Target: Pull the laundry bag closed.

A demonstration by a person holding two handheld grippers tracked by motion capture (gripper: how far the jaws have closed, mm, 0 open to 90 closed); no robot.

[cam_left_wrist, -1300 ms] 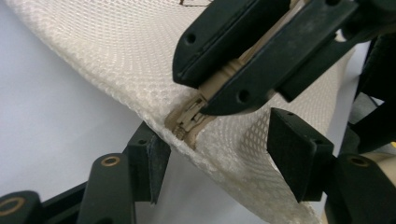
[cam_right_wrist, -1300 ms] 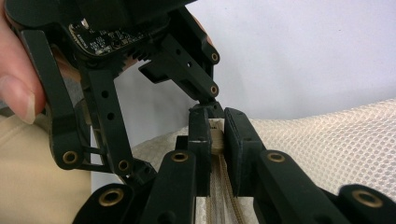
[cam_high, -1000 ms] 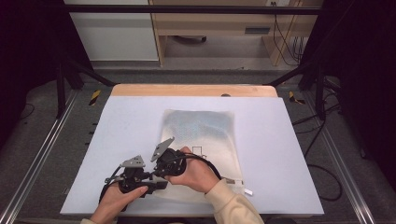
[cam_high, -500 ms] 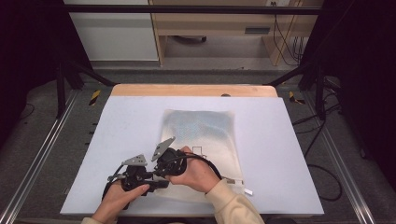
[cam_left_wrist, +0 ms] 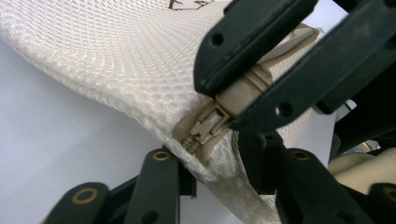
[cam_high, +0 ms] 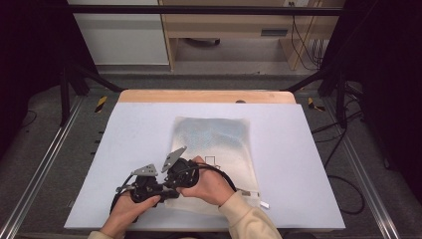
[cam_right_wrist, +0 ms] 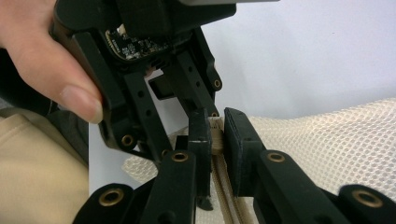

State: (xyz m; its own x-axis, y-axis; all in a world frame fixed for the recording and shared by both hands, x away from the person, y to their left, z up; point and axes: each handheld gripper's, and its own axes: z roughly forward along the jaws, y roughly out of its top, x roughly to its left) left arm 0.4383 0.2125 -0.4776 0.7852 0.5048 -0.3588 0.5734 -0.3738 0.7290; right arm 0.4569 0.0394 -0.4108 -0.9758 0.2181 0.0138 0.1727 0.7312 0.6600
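Cream mesh zip bag point(cam_high: 214, 154) flat on white table point(cam_high: 129, 134), its beige zipper slider point(cam_left_wrist: 212, 122) clamped between right gripper point(cam_right_wrist: 217, 133) jaws, left gripper point(cam_left_wrist: 212, 172) jaws pinching the bag's corner edge just beside it.

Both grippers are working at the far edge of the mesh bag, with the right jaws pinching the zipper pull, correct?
Not the far edge. In the high view both grippers meet at the near-left corner of the mesh bag. The right gripper does pinch the zipper pull, as the right gripper view shows.
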